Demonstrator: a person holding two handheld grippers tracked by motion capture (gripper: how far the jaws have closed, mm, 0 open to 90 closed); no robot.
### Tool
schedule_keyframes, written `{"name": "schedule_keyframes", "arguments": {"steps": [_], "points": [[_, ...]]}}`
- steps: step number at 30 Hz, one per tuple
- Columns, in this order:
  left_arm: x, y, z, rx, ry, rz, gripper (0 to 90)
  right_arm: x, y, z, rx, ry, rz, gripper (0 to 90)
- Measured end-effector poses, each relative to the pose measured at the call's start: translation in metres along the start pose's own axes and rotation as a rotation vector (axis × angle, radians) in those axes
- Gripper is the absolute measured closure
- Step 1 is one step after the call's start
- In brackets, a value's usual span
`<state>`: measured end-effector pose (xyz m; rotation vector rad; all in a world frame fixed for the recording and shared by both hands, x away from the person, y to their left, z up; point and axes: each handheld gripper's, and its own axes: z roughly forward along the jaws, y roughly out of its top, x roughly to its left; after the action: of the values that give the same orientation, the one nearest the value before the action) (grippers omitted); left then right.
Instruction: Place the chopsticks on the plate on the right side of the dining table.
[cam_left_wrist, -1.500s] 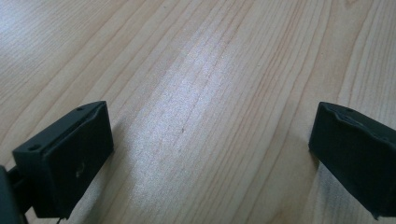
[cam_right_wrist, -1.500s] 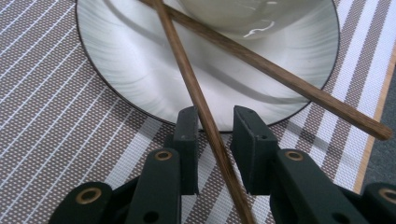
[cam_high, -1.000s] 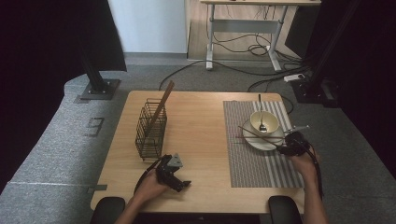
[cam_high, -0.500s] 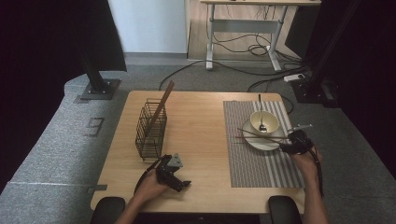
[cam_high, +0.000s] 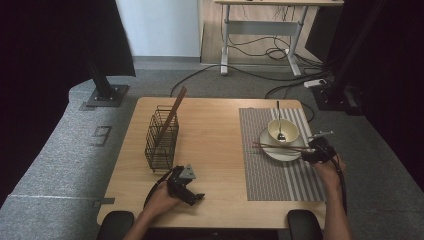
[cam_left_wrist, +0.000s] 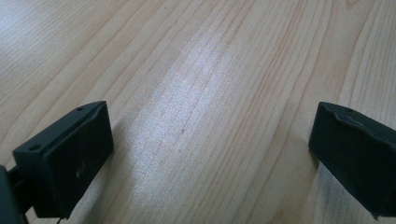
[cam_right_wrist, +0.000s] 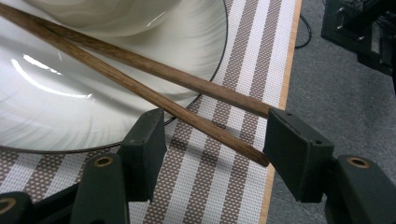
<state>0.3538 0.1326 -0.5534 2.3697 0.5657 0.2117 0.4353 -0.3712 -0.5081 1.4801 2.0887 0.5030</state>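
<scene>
Two brown wooden chopsticks (cam_high: 277, 146) (cam_right_wrist: 140, 88) lie across a white plate (cam_high: 292, 154) (cam_right_wrist: 56, 121) on the striped placemat (cam_high: 280, 175). Their near ends reach between the jaws of my right gripper (cam_high: 306, 154) (cam_right_wrist: 217, 128). Those jaws have just been opening and stand open around the chopstick ends. A cream bowl (cam_high: 283, 131) with a spoon (cam_high: 280, 131) in it sits on the plate. My left gripper (cam_high: 196, 196) (cam_left_wrist: 205, 135) rests open on the bare wooden table (cam_left_wrist: 196, 70), with nothing between its jaws.
A black wire basket (cam_high: 161, 139) stands at the table's left side with one more brown stick (cam_high: 174, 111) leaning out of it. The placemat's right edge and the table edge (cam_right_wrist: 280, 93) lie just beside the right gripper, with grey floor beyond.
The right gripper's jaws have widened a little around the chopstick ends, and the chopsticks now rest across the plate. The left hand and gripper have kept still.
</scene>
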Motion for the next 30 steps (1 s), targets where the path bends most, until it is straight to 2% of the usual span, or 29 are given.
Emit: {"name": "schedule_keyframes", "arguments": {"steps": [4,10,20,21,25,26,29,30], "points": [[0.000,0.000,0.000,0.000,0.000,0.000,0.0,-0.002,0.000,0.002,0.002,-0.009,0.018,37.6],[0.000,0.000,0.000,0.000,0.000,0.000,0.0,-0.002,0.000,0.001,-0.003,-0.019,0.021,37.0],[0.000,0.000,0.000,-0.001,0.001,0.000,0.0,0.004,-0.001,-0.016,-0.077,0.001,0.012,33.4],[0.000,0.000,0.000,-0.001,0.001,-0.001,0.0,0.008,-0.002,-0.021,-0.112,0.023,0.018,31.9],[0.000,0.000,0.000,0.000,0.000,-0.002,0.0,0.021,-0.009,-0.028,-0.182,0.103,0.038,29.8],[0.000,0.000,0.000,-0.001,0.000,-0.001,0.0,0.021,-0.009,-0.028,-0.182,0.103,0.038,29.8],[0.000,0.000,0.000,-0.001,0.000,-0.002,0.0,0.034,-0.015,-0.028,-0.222,0.127,0.032,25.9],[0.000,0.000,0.000,-0.001,0.000,-0.002,0.0,0.041,-0.016,-0.027,-0.236,0.152,0.035,22.4]]}}
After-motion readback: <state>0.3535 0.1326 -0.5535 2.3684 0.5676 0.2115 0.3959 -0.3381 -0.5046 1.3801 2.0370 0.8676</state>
